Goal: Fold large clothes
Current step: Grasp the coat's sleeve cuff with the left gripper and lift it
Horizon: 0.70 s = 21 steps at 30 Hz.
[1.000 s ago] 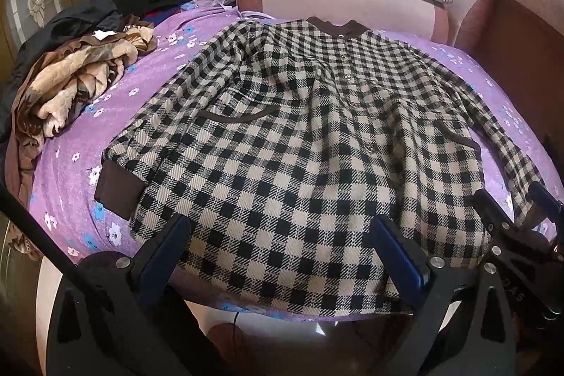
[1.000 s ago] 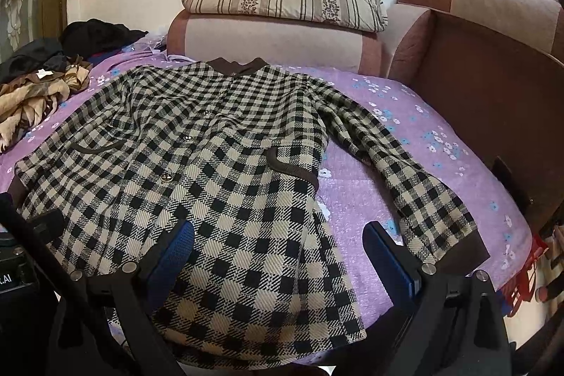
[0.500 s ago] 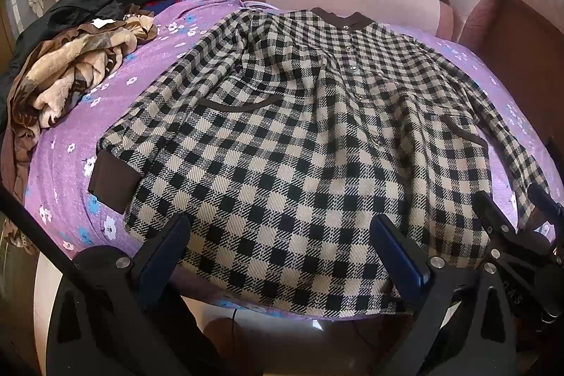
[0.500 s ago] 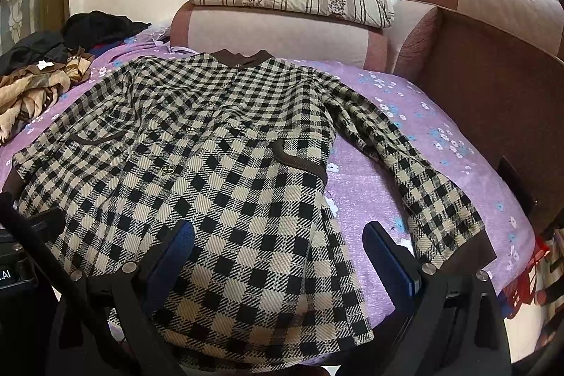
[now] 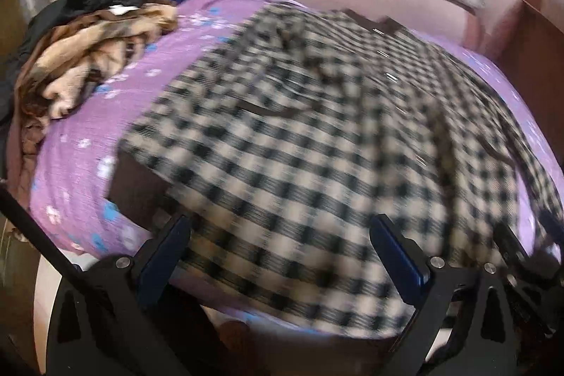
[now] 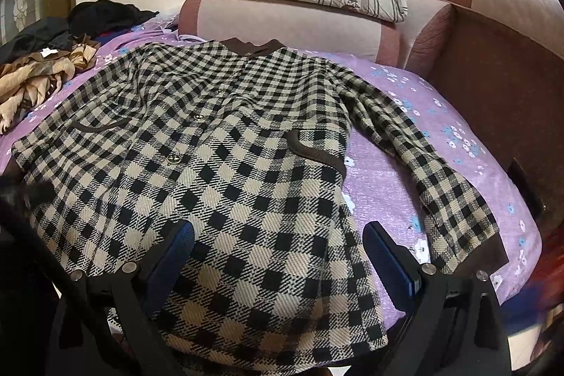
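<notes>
Checked coat (image 6: 225, 171) lies flat and face-up on the purple bed (image 6: 440, 136), collar far, hem near, sleeves spread, so fold lines are reachable. Left gripper (image 5: 282, 256) and right gripper (image 6: 278, 252) hover at the hem, fingers released, grasping nothing.

Both views are taken from the foot of the bed (image 6: 394, 199), low and close, aimed at the headboard; the checked coat (image 5: 317, 164) (image 6: 229, 182) is shared, left view blurred.
</notes>
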Each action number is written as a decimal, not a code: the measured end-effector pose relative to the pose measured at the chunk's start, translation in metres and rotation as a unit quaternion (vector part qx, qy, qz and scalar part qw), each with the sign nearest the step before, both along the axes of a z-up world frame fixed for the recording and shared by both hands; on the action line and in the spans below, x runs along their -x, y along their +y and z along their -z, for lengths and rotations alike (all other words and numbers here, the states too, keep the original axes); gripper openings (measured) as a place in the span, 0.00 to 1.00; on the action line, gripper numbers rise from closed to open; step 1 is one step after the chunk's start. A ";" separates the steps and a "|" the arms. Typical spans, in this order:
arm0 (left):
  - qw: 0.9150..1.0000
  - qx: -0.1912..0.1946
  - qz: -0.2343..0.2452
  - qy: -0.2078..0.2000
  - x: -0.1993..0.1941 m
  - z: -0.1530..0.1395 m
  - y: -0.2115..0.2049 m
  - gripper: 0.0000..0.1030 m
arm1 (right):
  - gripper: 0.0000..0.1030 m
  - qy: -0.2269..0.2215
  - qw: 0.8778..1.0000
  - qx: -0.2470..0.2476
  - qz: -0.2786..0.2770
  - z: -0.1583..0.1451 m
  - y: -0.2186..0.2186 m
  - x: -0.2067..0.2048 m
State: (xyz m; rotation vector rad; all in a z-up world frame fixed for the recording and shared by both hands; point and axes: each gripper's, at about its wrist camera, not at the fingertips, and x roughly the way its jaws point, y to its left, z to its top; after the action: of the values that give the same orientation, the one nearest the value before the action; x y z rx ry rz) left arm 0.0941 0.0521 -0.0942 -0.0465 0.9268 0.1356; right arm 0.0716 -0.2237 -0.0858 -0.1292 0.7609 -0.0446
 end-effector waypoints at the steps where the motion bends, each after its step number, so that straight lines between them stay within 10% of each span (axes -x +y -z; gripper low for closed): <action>1: 1.000 -0.002 -0.016 -0.004 -0.003 -0.002 0.013 0.98 | 0.96 0.000 1.000 0.001 -0.002 0.000 0.001 0.000; 9: 0.993 -0.030 -0.117 -0.010 -0.037 0.002 0.115 0.98 | 0.96 0.015 1.000 0.001 -0.007 0.007 0.003 -0.005; 14: 0.995 0.028 -0.089 0.028 -0.068 0.027 0.152 0.97 | 0.96 0.016 1.000 0.011 -0.012 0.007 0.007 -0.003; 16: 0.995 0.071 -0.059 0.032 -0.075 0.036 0.156 0.66 | 0.96 0.015 1.000 0.015 -0.014 0.006 0.008 -0.002; 19: 0.998 0.033 -0.045 0.023 -0.079 0.031 0.152 0.12 | 0.96 0.018 1.000 0.020 -0.014 0.006 0.010 -0.002; 21: 0.998 0.026 -0.050 0.028 -0.083 0.024 0.155 0.09 | 0.96 0.020 0.999 0.025 -0.014 0.006 0.010 -0.002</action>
State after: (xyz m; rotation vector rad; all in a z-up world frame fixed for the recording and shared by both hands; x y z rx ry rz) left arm 0.1769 0.2071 -0.1187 -0.1389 0.9837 0.2067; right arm 0.0737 -0.2134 -0.0921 -0.1886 0.7985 -0.0342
